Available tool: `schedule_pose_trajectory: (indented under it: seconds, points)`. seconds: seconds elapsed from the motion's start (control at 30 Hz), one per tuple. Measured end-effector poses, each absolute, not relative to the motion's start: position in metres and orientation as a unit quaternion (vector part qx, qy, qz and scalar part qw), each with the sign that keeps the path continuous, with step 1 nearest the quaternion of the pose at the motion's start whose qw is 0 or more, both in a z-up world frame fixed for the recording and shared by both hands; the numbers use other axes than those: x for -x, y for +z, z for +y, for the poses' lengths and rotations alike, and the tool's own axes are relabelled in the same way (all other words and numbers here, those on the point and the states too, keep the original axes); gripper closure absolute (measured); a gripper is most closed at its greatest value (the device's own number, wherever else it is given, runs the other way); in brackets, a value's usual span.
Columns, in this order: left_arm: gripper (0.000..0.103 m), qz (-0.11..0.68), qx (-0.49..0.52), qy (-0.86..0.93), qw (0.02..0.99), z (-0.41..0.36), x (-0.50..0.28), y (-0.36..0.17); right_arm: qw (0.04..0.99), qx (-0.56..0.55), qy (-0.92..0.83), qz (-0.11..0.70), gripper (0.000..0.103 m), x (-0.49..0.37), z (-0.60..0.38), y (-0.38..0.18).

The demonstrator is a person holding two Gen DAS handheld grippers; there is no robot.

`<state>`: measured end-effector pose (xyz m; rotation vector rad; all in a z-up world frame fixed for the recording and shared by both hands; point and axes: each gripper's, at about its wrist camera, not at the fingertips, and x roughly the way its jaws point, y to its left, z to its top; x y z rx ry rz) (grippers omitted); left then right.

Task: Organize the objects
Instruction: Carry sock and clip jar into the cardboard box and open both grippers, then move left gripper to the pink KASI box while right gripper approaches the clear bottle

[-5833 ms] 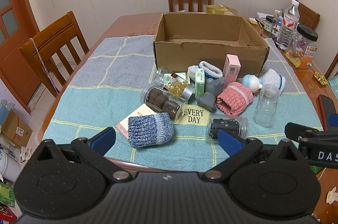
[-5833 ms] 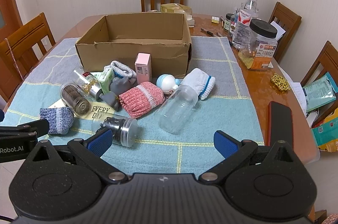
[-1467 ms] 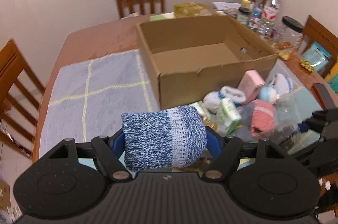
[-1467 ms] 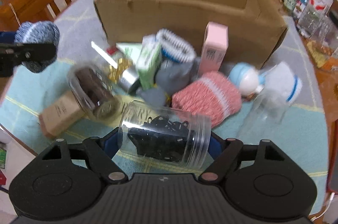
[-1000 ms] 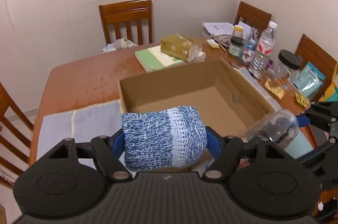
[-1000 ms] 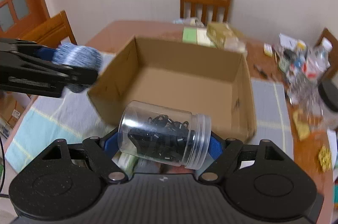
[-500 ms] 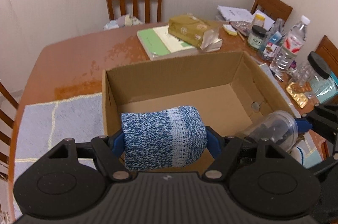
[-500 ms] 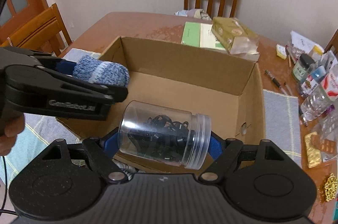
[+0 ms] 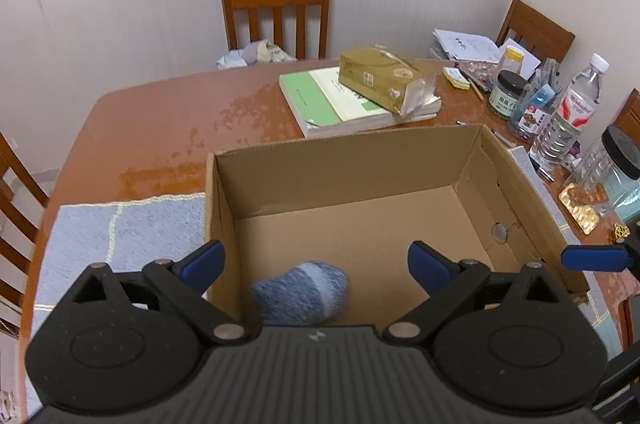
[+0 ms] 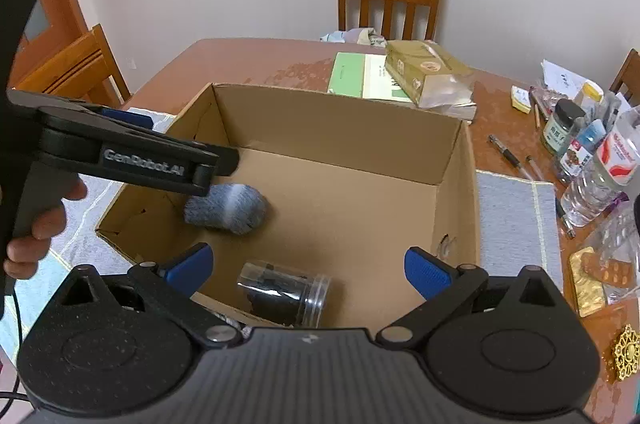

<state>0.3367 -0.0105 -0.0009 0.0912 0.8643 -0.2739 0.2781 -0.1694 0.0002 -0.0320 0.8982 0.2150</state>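
Note:
An open cardboard box (image 9: 340, 160) stands on the table below both grippers. My left gripper (image 9: 316, 260) hangs over its near left part, jaws opening wide and touching nothing. Beneath it a blue knitted sock (image 9: 300, 292), blurred, drops onto the box floor; the right wrist view shows this sock (image 10: 228, 208) inside the box (image 10: 456, 160). My right gripper (image 10: 307, 270) is also opening, pads apart. Below it a clear jar of black pieces (image 10: 284, 292) lies on its side at the box's near wall.
Green books (image 9: 320, 100) and a tan packet (image 9: 380, 76) lie beyond the box. Bottles and jars (image 9: 568, 116) crowd the table's right side, with pens (image 10: 508, 152). A blue-grey cloth (image 9: 128, 224) lies under the box. Wooden chairs (image 9: 276, 12) surround the table.
Both grippers have let go: the sock and the jar left the jaws and dropped into the box. The hands have stayed over the box.

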Motion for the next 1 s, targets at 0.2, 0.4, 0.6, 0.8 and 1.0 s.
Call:
schedule_pose_trajectory:
  seconds: [0.2,0.4,0.6,0.8,1.0]
  points:
    - [0.004,0.399,-0.053,-0.117,0.908,0.0,-0.312,0.011,0.907,0.021,0.108,0.406,0.0,-0.258,-0.172,0.002]
    - [0.002,0.386,-0.053,-0.084,0.917,0.024,-0.275,0.01,0.919,0.035,0.113,0.377,0.0,-0.225,-0.17,-0.002]
    - [0.002,0.393,-0.045,-0.072,0.916,0.048,-0.238,-0.002,0.922,0.029,0.101,0.372,0.0,-0.194,-0.163,-0.012]
    - [0.002,0.41,-0.038,-0.061,0.909,0.07,-0.203,-0.021,0.923,0.034,0.075,0.375,0.0,-0.168,-0.159,-0.025]
    - [0.002,0.423,-0.052,-0.075,0.902,0.085,-0.173,-0.041,0.918,0.028,0.037,0.394,0.0,-0.144,-0.16,-0.037]
